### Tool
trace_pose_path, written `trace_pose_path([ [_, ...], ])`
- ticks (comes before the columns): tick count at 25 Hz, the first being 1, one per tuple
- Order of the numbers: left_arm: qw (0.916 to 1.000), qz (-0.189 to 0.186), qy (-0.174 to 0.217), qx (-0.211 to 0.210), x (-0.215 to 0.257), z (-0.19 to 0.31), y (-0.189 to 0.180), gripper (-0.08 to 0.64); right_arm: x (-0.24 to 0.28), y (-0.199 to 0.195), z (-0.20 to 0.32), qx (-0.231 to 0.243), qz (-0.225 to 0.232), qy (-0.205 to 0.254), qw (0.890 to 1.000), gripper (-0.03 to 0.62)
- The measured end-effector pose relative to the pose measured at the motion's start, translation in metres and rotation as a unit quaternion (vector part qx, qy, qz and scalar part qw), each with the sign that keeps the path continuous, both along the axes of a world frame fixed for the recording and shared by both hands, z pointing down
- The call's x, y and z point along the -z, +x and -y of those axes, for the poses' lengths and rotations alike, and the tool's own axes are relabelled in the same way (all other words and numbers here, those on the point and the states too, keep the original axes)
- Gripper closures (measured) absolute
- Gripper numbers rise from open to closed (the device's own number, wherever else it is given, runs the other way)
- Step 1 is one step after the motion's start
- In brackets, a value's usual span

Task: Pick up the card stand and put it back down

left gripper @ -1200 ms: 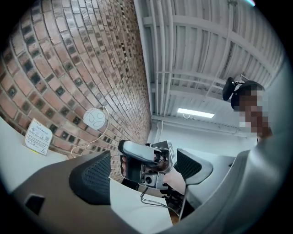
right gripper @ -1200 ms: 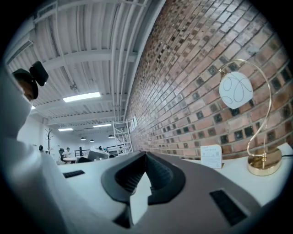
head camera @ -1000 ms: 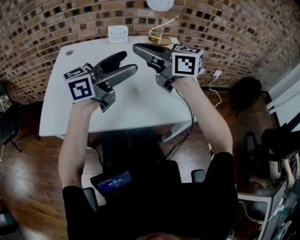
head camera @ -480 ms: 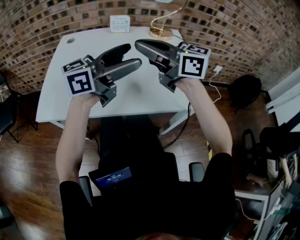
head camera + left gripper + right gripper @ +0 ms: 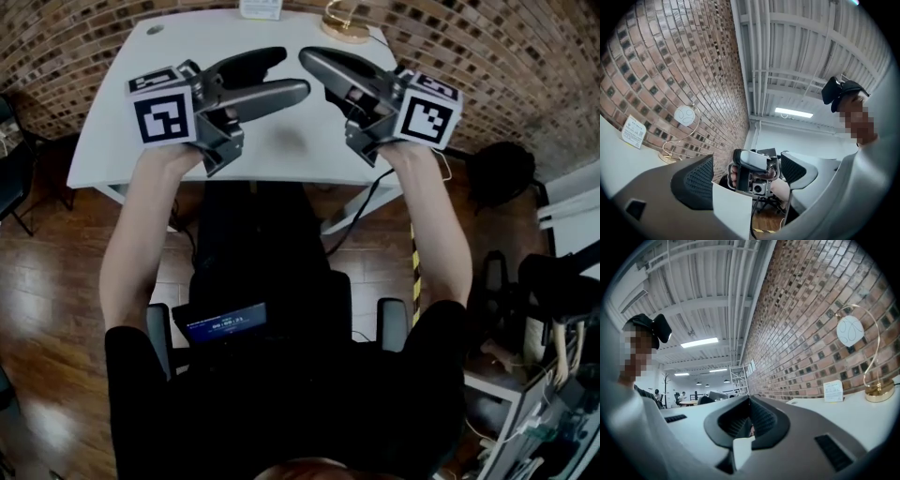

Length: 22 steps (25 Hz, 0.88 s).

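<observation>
The card stand stands upright at the far edge of the bench, by the brick wall. It is just beyond the right gripper and a little right of where that gripper points. The right gripper is nearer, but its fingers are pressed together, while the left gripper has its fingers spread and empty.
</observation>
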<state>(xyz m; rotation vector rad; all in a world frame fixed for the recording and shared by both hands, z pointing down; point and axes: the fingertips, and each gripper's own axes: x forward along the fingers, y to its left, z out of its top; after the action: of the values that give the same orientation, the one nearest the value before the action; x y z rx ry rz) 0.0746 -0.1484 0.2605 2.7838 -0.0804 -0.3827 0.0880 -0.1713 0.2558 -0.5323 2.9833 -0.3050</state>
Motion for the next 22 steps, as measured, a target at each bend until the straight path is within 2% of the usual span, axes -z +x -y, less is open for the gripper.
trace_pose_path([
  [4,0.9998,0.003,0.02,0.001,0.002,-0.011,-0.002,0.117,-0.009,-0.005,-0.015,0.018,0.003,0.001,1.0,0.571],
  [10,0.9999,-0.006,0.004,-0.01,-0.012,-0.016,-0.011,0.117,-0.023,-0.025,-0.026,0.045,0.006,0.003,0.999,0.571],
  [22,0.9995,-0.029,0.001,-0.016,-0.019,-0.04,-0.015,0.117,-0.036,-0.026,-0.06,0.087,0.013,0.003,0.996,0.571],
])
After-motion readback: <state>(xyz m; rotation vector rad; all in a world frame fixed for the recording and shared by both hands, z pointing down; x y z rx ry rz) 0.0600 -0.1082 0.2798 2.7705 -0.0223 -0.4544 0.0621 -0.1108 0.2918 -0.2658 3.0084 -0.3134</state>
